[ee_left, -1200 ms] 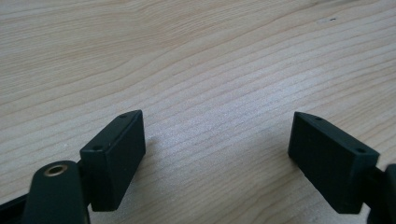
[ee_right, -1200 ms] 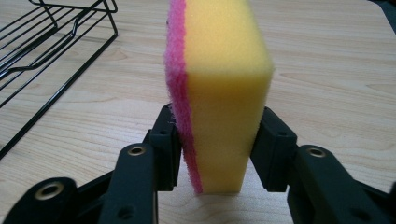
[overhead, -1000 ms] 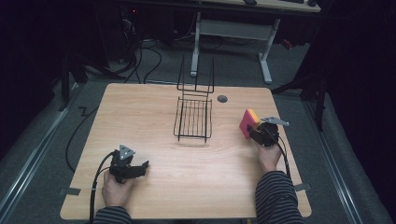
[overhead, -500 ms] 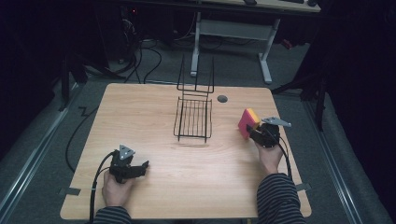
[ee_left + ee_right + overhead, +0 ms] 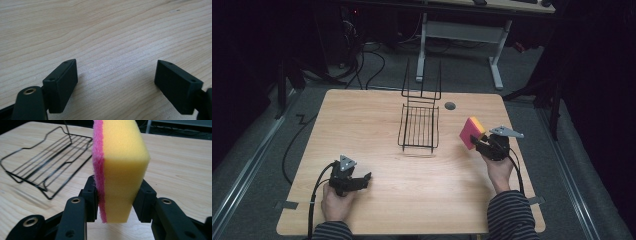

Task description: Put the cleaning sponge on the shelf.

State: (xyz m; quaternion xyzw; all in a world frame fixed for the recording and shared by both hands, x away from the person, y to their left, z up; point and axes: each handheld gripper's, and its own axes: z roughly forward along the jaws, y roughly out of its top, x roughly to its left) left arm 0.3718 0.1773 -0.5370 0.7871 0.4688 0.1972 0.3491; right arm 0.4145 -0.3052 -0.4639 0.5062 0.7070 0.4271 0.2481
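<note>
- Right tongs (image 5: pixel 477 142) grip a yellow-and-pink sponge (image 5: pixel 472 132) upright, lifted above the desk (image 5: pixel 377 110), right of the wire rack (image 5: pixel 419 127).
- Left tongs (image 5: pixel 362 179) gape, nothing between them (resting near the desk's front-left).

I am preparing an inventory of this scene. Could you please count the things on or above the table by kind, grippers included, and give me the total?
Grippers: 2, the left gripper open above bare wood, the right gripper shut on the sponge
Sponges: 1, the sponge, yellow with a pink face
Wire racks: 1, the black wire rack, empty
Total: 4
</note>
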